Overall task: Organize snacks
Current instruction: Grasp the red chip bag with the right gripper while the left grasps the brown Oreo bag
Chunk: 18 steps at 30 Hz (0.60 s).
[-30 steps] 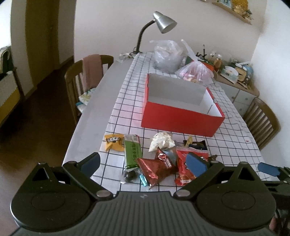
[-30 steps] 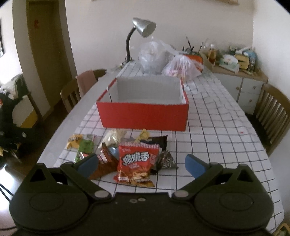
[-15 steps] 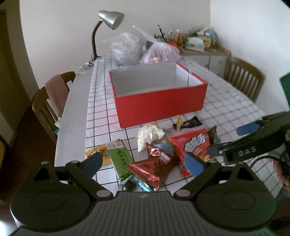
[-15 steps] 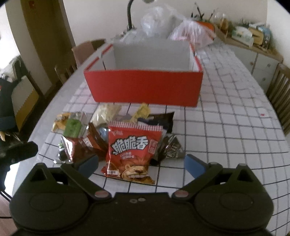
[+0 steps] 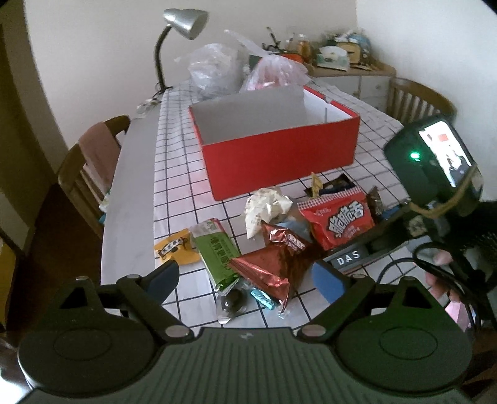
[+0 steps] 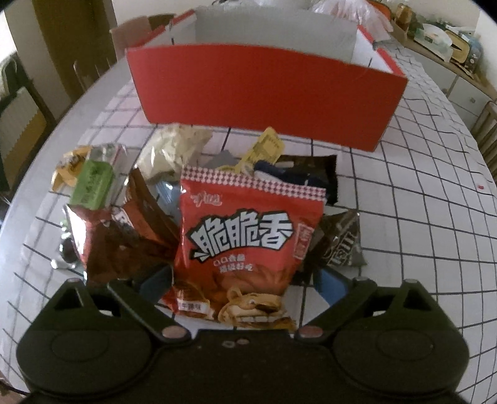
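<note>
A pile of snacks lies on the checked tablecloth in front of an open red box [image 5: 279, 152], also in the right wrist view [image 6: 264, 93]. A red chip bag [image 6: 245, 245] lies between the open fingers of my right gripper [image 6: 242, 284], not clamped; it also shows in the left wrist view [image 5: 337, 219]. My left gripper [image 5: 245, 278] is open above a shiny red-brown packet [image 5: 270, 261] and a green bar [image 5: 216, 250]. A yellow packet [image 5: 175, 250] and a crumpled white wrapper [image 5: 265, 208] lie nearby. The red box is empty inside.
A desk lamp [image 5: 180, 28] and plastic bags [image 5: 236, 68] stand behind the box. Wooden chairs stand at the left [image 5: 90, 167] and far right [image 5: 416, 102]. A cluttered sideboard [image 5: 348, 68] runs along the back wall. The right gripper's body [image 5: 435, 174] is close on the right.
My right gripper has moved forward and down, so the red chip bag now lies between its fingers. My left gripper has swung right and closer to the pile.
</note>
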### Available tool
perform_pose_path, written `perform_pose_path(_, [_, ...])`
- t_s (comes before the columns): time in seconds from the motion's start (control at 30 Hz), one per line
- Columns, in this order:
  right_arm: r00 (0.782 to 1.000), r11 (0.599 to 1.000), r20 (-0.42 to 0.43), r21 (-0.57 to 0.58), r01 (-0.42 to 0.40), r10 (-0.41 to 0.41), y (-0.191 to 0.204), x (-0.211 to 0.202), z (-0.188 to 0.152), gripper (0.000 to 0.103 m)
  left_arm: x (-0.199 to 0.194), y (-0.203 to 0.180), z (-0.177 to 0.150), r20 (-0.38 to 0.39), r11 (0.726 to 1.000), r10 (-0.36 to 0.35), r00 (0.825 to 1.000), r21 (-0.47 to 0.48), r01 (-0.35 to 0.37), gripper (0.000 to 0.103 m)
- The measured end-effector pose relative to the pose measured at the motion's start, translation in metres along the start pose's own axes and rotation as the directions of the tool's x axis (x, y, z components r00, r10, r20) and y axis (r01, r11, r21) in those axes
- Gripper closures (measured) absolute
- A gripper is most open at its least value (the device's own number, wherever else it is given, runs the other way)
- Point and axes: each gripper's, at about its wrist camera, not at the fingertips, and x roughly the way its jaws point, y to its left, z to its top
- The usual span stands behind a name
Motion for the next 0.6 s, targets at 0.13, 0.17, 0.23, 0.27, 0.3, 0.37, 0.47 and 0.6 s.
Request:
perform_pose_path(0.13, [1.000,1.000,-0.006,0.000,-0.007,0.007,-0.002,0.004,0.001,0.015,0.007,-0.009,0.003,0.008,0.993,-0.032,0.999,0.111,0.031,0.009])
perform_pose_path(0.17, [1.000,1.000,-0.005,0.000,-0.012,0.012,-0.002,0.003,0.001,0.017,0.010,-0.011,0.003,0.010,0.989,-0.038,0.999,0.143,0.037,0.009])
perform_pose_path(0.23, [1.000,1.000,0.001,-0.008,-0.009,0.009,-0.005,0.001,0.001,0.024,0.018,-0.017,0.005,0.003,0.978,-0.047,0.999,0.204,0.046,0.009])
perform_pose_path(0.27, [1.000,1.000,0.003,-0.006,-0.015,0.015,-0.007,0.001,0.001,0.025,0.022,-0.019,0.004,-0.001,0.972,-0.053,0.999,0.230,0.052,0.009])
perform_pose_path(0.3, [1.000,1.000,0.007,0.000,-0.022,0.022,-0.009,0.000,0.000,0.029,0.027,-0.021,0.004,-0.006,0.966,-0.055,0.998,0.254,0.055,0.009])
perform_pose_path(0.37, [0.999,0.999,0.009,0.015,-0.040,0.039,-0.015,-0.003,0.000,0.030,0.038,-0.027,0.004,-0.025,0.950,-0.062,0.998,0.303,0.067,0.009])
perform_pose_path(0.47, [0.998,0.997,0.011,0.037,-0.070,0.069,-0.024,-0.008,-0.002,0.031,0.056,-0.035,0.003,-0.054,0.926,-0.063,0.997,0.368,0.078,0.009])
perform_pose_path(0.6, [0.995,0.994,0.013,0.052,-0.101,0.100,-0.031,-0.015,-0.006,0.031,0.078,-0.045,0.005,-0.073,0.899,-0.044,0.996,0.432,0.071,0.012])
